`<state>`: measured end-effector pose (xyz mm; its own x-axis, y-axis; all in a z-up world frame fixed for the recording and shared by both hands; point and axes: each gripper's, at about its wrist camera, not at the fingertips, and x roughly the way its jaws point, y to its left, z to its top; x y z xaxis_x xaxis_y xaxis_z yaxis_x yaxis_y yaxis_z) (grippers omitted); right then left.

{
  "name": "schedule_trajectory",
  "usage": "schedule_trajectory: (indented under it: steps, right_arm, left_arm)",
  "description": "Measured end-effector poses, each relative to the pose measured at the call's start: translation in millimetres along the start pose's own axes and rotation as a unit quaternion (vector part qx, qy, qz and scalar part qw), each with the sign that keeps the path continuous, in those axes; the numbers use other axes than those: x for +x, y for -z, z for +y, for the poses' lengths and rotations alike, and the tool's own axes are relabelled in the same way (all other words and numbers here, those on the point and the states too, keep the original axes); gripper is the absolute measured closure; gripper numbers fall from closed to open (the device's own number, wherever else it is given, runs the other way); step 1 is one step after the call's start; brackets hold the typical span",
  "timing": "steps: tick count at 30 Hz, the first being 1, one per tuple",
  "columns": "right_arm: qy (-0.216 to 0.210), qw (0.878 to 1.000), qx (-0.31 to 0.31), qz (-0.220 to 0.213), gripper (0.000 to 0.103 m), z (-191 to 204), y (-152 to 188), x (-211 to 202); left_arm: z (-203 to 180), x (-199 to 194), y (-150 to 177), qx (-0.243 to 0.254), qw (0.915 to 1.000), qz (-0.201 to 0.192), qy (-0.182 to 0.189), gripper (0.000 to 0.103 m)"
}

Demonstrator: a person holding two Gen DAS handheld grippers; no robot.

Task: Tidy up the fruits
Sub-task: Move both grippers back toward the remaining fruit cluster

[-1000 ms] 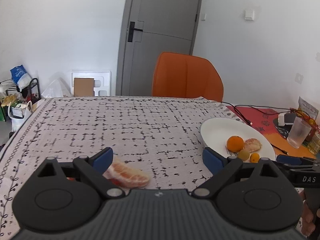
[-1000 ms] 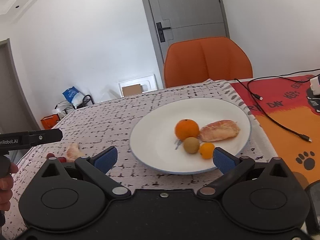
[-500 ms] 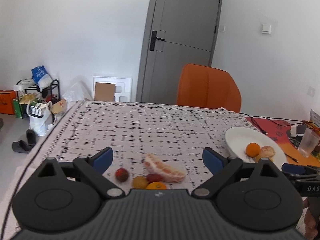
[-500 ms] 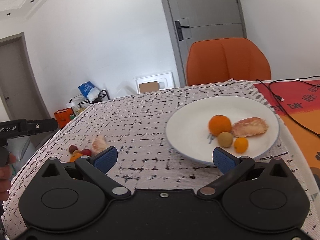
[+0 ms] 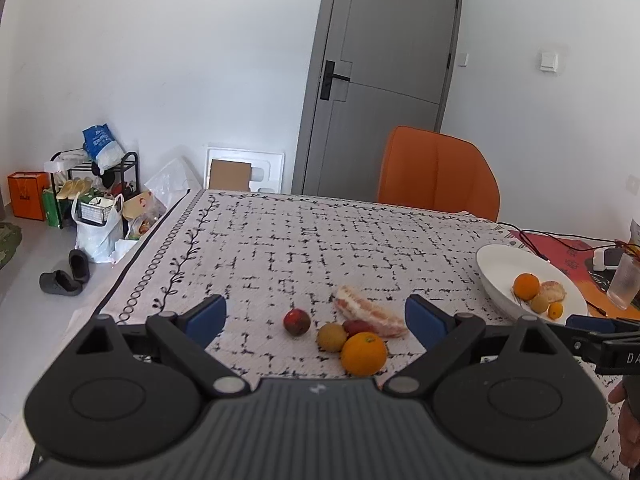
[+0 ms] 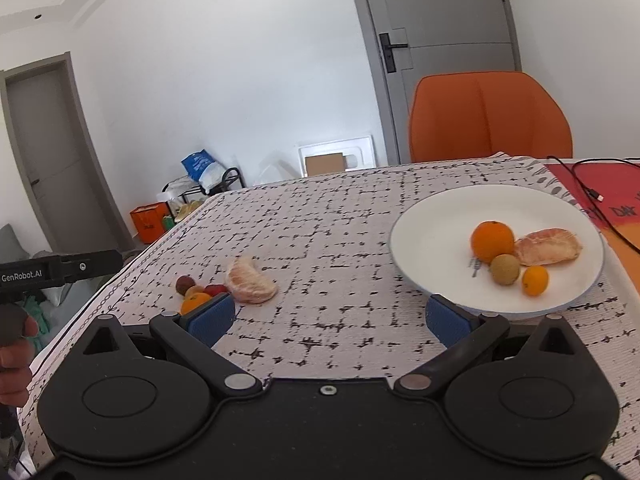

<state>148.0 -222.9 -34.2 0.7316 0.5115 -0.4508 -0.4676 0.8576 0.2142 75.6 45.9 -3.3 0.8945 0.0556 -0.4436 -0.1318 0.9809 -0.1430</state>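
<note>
1. Fruits, loose group: peeled citrus segment (image 5: 370, 314), orange (image 5: 364, 353), tan round fruit (image 5: 331, 337) and two red fruits (image 5: 297, 321) clustered, mostly touching, on the near-left tabletop (image 5: 320, 240).
2. Fruits, plated: orange, peeled segment and two small round fruits on a white plate (image 6: 432, 236), right side, well apart from the loose group.
3. Left tongs (image 5: 316, 316): open, empty, aimed at the loose cluster.
4. Right tongs (image 6: 326, 316): open, empty, between cluster and plate.
5. Risk: closing on one fruit may nudge touching neighbours; round ones could roll toward the near tabletop edge. Soft segment may crush under a firm squeeze.
</note>
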Motion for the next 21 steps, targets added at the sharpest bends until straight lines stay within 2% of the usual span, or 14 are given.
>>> schedule_trajectory:
  steps: [11,16,21]
  right_arm:
    - [-0.02,1.0,-0.006,0.009,0.0,16.2,-2.9,8.5]
    - [-0.03,0.999,-0.013,0.017,0.002,24.5,-4.3,15.8]
    - [-0.044,0.998,-0.023,0.03,0.01,35.4,-5.5,26.9]
  left_arm:
    - [20.4,-2.2,9.1,-0.017,0.9998,-0.003,-0.001,0.015]
    - [27.9,1.9,12.7,-0.026,0.9996,0.002,0.0,0.025]
    - [35.6,7.8,15.0,-0.034,0.9994,0.009,0.002,0.037]
